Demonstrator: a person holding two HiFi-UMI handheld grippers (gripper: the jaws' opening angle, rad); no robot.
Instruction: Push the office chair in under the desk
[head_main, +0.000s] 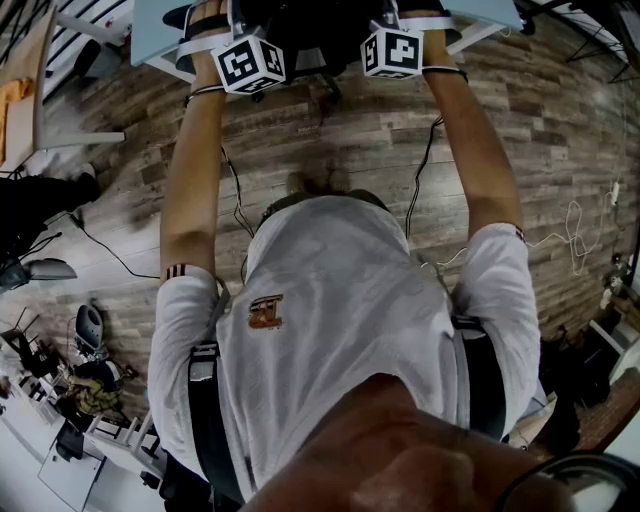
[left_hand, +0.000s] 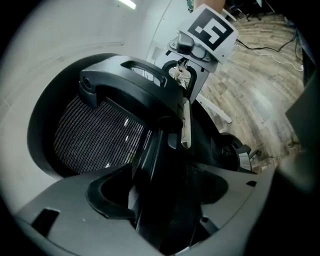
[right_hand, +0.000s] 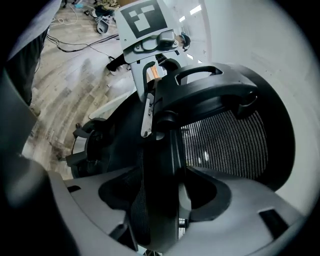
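The black office chair (head_main: 300, 25) stands at the top of the head view, against the pale desk (head_main: 150, 35). Both arms reach forward to its back. In the left gripper view, my left gripper (left_hand: 160, 200) is shut on the chair's black back frame (left_hand: 155, 165). The mesh headrest (left_hand: 95, 135) lies to the left. My right gripper (right_hand: 160, 200) is clamped on the same frame (right_hand: 167, 165), with the mesh headrest (right_hand: 220, 145) on the right. Each gripper shows in the other's view, the right gripper (left_hand: 192, 65) and the left gripper (right_hand: 147, 65), side by side on the chair's top.
Wood-plank floor (head_main: 330, 150) runs under me, with black cables (head_main: 425, 170) trailing across it. Another white desk (head_main: 40, 110) stands at the left, with cluttered gear (head_main: 85, 380) at the lower left. The chair's base (left_hand: 235, 152) and a white desk leg (left_hand: 217, 111) show below.
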